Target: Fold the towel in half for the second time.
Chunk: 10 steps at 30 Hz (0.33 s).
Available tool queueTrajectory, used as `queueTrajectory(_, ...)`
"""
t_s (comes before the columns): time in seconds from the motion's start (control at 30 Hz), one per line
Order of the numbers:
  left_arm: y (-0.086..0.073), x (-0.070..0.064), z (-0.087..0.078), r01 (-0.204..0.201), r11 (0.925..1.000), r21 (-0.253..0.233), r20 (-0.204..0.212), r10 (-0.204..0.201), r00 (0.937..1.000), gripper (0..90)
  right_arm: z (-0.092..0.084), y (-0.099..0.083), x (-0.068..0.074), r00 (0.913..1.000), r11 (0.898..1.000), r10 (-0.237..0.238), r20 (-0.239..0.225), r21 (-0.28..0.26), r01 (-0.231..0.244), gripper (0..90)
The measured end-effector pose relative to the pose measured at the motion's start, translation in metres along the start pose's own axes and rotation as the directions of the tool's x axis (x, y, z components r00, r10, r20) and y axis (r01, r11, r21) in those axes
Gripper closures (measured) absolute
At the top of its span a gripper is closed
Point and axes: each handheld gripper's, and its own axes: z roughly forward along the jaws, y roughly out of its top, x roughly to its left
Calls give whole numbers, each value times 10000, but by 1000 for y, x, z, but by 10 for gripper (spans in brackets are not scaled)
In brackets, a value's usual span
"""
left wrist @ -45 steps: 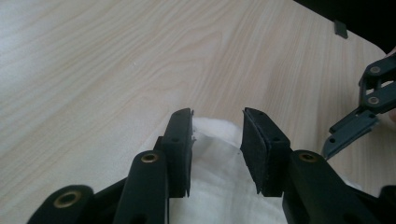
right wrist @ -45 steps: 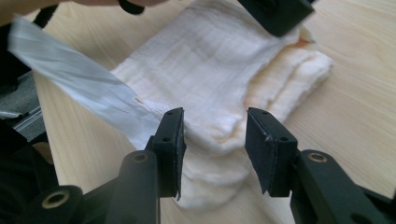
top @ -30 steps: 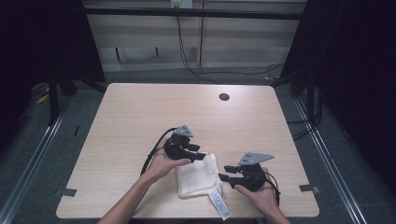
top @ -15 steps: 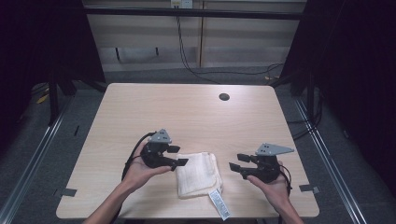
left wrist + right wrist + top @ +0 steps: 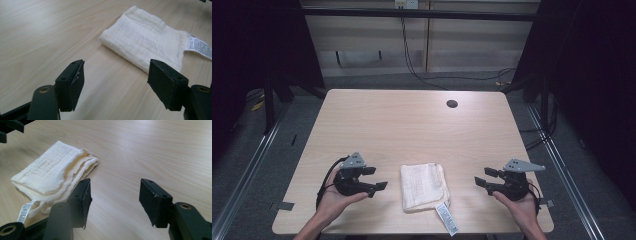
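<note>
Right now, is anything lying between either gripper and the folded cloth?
Nothing visible. The cloth lies flat between the left gripper and right gripper, with bare table on both sides. Both grippers are open and hold nothing; their jaws have just been opening.

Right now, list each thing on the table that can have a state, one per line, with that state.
Cloth: folded, lying flat on the table, held by neither gripper.
Care tag: sticking out from the cloth's near corner, flat on the wood.
Left gripper: open, nothing between its jaws, left of the cloth; jaws have just been opening.
Right gripper: open, empty, right of the cloth; jaws just opening too.
</note>
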Motion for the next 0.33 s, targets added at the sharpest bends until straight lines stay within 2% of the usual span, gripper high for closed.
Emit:
queueTrajectory(0.07, -9, 0, -8, 83, 9998, -161, -256, -87, 9996, 295, -3, -1, -2, 10000, 9999, 11, 53, -104, -11, 423)
queueTrajectory(0.13, -13, 0, -11, 103, 9997, -207, -288, -109, 9995, 292, -4, -2, -4, 9998, 9999, 37, 186, -154, -34, 418)
queueTrajectory(0.17, -23, 2, -19, 139, 9976, -681, -519, -174, 9985, 301, -3, -3, -5, 9997, 9998, 32, 231, -193, -28, 417)
queueTrajectory(0.2, -26, 2, -23, 148, 9964, -834, -847, -219, 9962, 312, -3, -4, -6, 9996, 9998, 13, 280, -202, -7, 416)
queueTrajectory(0.27, -26, 3, -25, 9, 9969, -785, -902, -80, 9959, 297, -2, -6, -7, 9994, 9999, -11, 337, -120, 15, 421)
queueTrajectory(0.3, -26, 4, -26, 4, 9960, -889, -727, -69, 9973, 296, -1, -6, -7, 9996, 9999, 18, 272, -122, -15, 420)
queueTrajectory(0.33, -26, 4, -26, 4, 9960, -889, -727, -69, 9973, 295, -1, -6, -7, 9996, 9999, 18, 272, -122, -15, 420)
